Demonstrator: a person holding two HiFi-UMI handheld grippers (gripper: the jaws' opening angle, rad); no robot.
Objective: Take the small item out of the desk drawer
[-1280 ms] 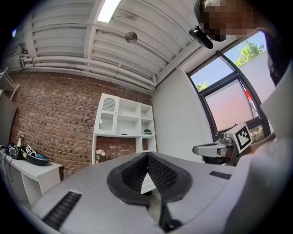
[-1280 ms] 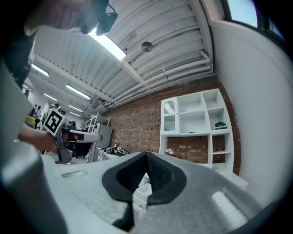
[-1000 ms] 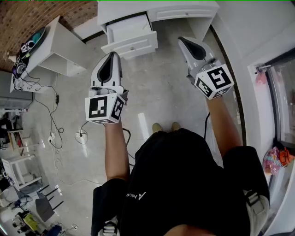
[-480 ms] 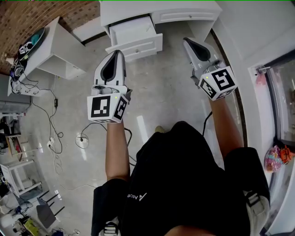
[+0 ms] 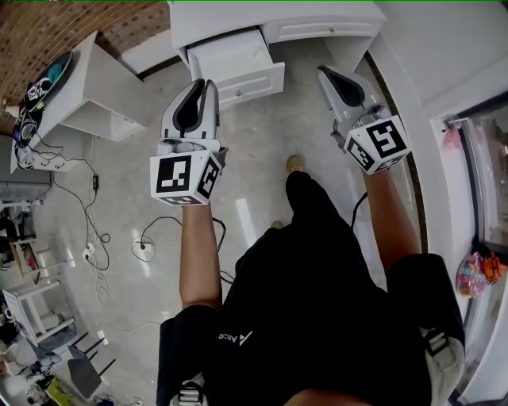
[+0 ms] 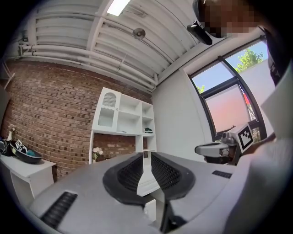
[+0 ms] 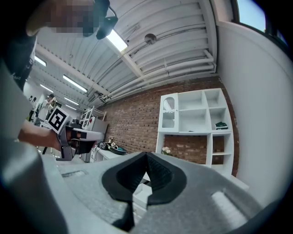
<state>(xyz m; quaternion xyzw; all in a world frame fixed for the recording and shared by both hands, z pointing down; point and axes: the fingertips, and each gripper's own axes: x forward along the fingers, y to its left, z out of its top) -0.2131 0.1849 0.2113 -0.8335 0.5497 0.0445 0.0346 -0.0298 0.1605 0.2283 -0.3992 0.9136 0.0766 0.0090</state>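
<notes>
Desk (image 5: 317,17) runs along the head view's top edge and is cut off there, its drawer (image 5: 248,82) pulled open. Dark clothing (image 5: 317,317) hides much of the floor (image 5: 262,158) below. Left gripper (image 5: 204,82) hovers just before the drawer front, its jaws opening, a narrow gap with nothing between them. Right gripper (image 5: 322,71) hangs near the desk's right end, jaws together and empty. The drawer's inside looks pale. The small item cannot be made out for sure: only a faint speck (image 5: 258,49) shows near the right wall.
</notes>
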